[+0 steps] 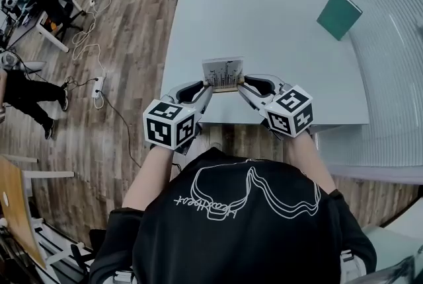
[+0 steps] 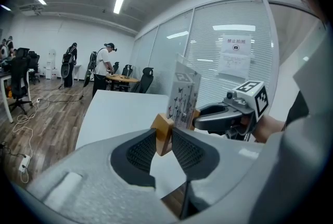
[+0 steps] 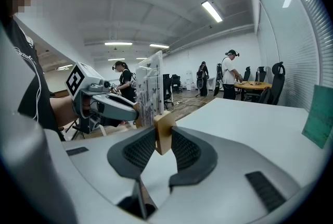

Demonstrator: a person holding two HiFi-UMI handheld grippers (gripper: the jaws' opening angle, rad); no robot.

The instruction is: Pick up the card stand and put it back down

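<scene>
The card stand (image 1: pixel 223 74) is a wooden bar that holds an upright printed card, near the front edge of the grey table (image 1: pixel 264 18). My left gripper (image 1: pixel 210 88) is shut on the bar's left end, and my right gripper (image 1: pixel 240 86) is shut on its right end. In the left gripper view the wooden end (image 2: pixel 163 133) sits pinched between the dark pads, with the card (image 2: pixel 183 94) and the right gripper (image 2: pixel 218 116) beyond it. The right gripper view shows the other wooden end (image 3: pixel 164 132) clamped, and past it the card (image 3: pixel 148 87) and the left gripper (image 3: pixel 106 106). Whether the bar touches the table I cannot tell.
A green book (image 1: pixel 339 13) lies at the table's far right edge, beside a glass wall with blinds. Cables and a power strip (image 1: pixel 98 86) lie on the wooden floor to the left, where a person (image 1: pixel 26 94) stands. Desks and chairs fill the room behind.
</scene>
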